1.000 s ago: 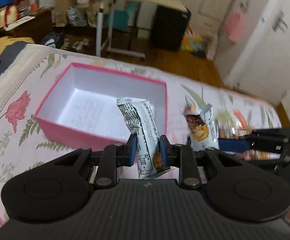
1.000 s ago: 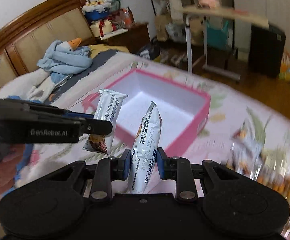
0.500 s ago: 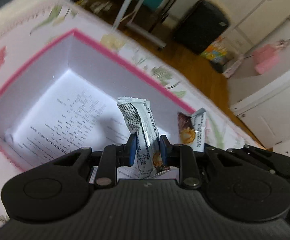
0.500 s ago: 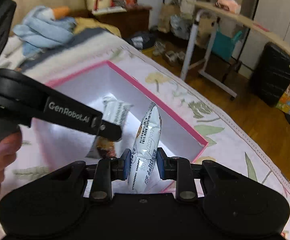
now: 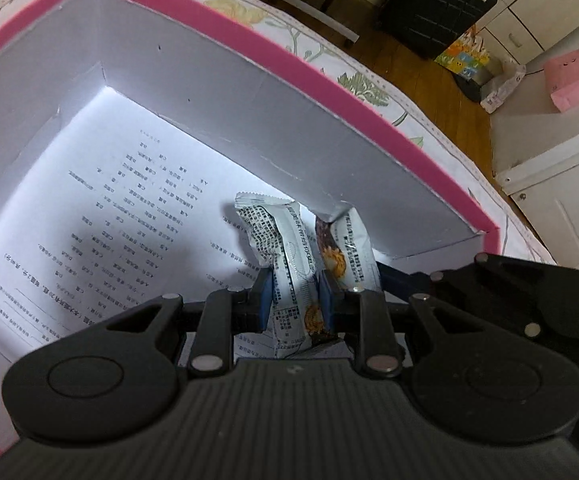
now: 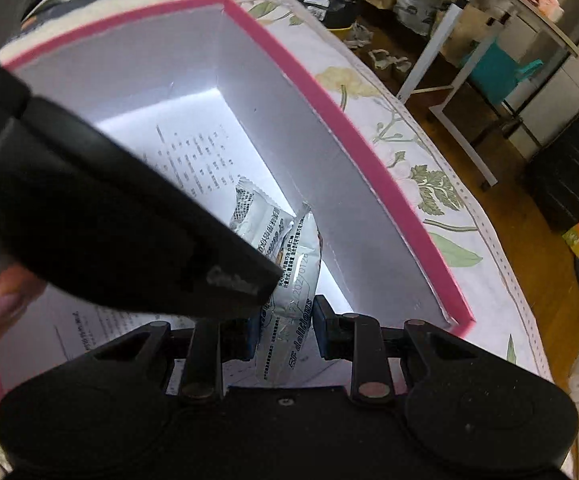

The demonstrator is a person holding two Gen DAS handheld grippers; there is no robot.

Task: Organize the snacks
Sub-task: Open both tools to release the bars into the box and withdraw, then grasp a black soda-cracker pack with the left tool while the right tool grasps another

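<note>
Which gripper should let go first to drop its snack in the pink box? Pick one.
Left, marginally. The left gripper holds its snack packet above bare box floor, while the right gripper holds its packet close against the pink box wall corner, partly under the left tool.

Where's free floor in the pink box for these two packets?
Free: the printed sheet lining the box floor, from the left wall to the far corner. Crowded: the right corner of the box, where both packets and both hand-held grippers meet.
</note>
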